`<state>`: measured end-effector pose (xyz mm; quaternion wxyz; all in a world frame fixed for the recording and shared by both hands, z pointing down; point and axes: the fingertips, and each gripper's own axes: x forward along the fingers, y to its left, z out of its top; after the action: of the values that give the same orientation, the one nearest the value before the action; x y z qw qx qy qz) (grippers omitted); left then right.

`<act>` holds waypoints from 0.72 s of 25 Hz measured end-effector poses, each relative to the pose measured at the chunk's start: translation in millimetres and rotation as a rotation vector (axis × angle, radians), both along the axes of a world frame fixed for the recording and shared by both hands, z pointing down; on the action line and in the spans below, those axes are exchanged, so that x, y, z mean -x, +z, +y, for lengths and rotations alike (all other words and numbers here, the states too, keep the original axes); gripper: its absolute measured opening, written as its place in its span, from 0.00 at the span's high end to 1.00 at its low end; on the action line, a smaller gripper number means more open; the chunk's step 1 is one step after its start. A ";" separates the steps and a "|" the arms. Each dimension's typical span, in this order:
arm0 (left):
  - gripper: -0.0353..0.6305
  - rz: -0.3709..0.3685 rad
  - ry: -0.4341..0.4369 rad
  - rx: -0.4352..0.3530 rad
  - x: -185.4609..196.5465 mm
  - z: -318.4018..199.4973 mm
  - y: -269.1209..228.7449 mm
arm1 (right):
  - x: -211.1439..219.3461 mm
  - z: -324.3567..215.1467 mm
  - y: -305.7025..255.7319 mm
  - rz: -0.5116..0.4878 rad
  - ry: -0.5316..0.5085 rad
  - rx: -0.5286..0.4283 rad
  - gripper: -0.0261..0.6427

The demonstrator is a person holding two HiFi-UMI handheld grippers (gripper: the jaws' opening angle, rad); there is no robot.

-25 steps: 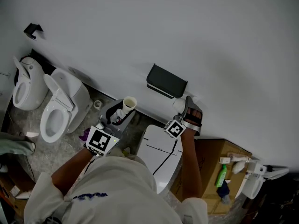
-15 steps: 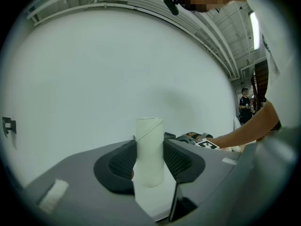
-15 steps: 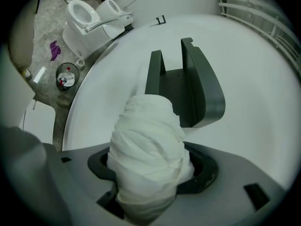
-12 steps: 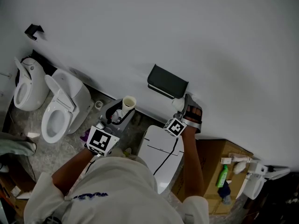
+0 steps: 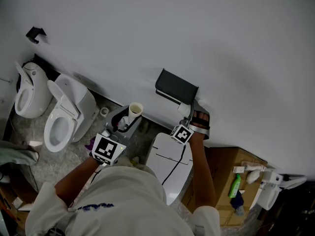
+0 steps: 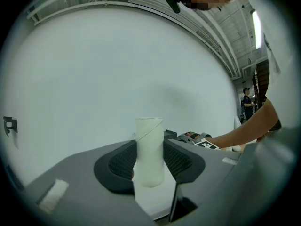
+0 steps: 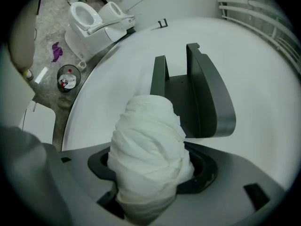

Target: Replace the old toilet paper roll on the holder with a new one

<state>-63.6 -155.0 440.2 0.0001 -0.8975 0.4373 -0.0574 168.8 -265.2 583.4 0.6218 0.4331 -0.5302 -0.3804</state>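
Two grippers, both full. Nearest us on the left, our left gripper (image 6: 149,160) has its jaws pinched on the old cardboard tube (image 6: 149,147), which stands upright between them. Farther off to the right, our right gripper (image 7: 151,173) clamps wide around the rumpled new toilet paper roll (image 7: 148,145), close before the dark holder (image 7: 200,95) on the white wall (image 5: 221,43).

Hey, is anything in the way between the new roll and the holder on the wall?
Nothing visible: the new roll in the right gripper faces the empty holder, and the old tube is away in the left gripper.
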 end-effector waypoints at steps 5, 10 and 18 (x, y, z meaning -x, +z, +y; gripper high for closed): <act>0.68 0.003 -0.006 -0.011 0.2 0.0 -1.7 | 4.9 0.9 -0.4 -0.012 -0.010 -0.013 0.48; 0.68 0.010 -0.014 -0.003 -0.4 -1.6 -2.7 | 9.1 -0.3 1.5 -0.017 -0.015 -0.010 0.48; 0.68 0.000 0.005 0.003 -7.8 -1.2 2.0 | 14.1 -1.9 2.1 -0.027 -0.008 -0.019 0.48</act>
<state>-55.8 -156.1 442.1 -0.0011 -0.8986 0.4349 -0.0579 154.8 -267.2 585.5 0.6087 0.4421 -0.5367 -0.3822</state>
